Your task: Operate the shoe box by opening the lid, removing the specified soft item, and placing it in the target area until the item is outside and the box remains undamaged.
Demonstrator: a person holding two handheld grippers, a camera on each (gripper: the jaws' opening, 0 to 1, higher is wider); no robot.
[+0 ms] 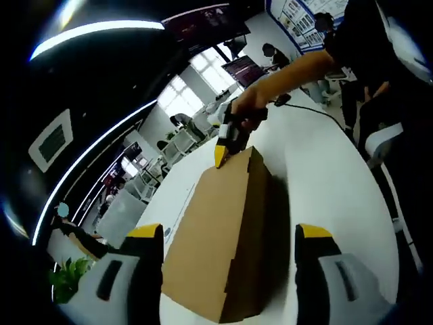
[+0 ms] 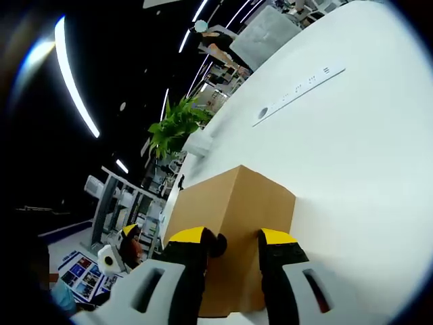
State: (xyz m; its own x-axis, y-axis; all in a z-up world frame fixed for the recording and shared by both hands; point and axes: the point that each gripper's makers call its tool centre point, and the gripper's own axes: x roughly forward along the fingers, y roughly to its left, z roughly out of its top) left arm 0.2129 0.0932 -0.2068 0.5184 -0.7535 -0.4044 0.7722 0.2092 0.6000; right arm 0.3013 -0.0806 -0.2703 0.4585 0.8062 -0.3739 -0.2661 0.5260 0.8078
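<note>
- Shoe box [image 1: 220, 237], plain brown cardboard, sits lid-down-shut on the white desk [image 1: 325, 176], so whatever's inside is hidden.
- Left hand-held gripper [image 1: 230, 233] is wide open, jaws either side of the near end, not touching.
- Right hand-held gripper [image 2: 233, 238] is at the far end; its jaws stand slightly apart against the box edge [image 2: 230, 203], can't tell if it's actually pinching.
- Potted plant [image 2: 177, 126] sits past the box.

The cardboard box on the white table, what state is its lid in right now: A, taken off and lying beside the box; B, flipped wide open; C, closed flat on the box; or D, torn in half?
C: in the left gripper view the cardboard box sits on the white table with its lid down flat, and the right gripper is at its far edge, nothing lifted yet.
</note>
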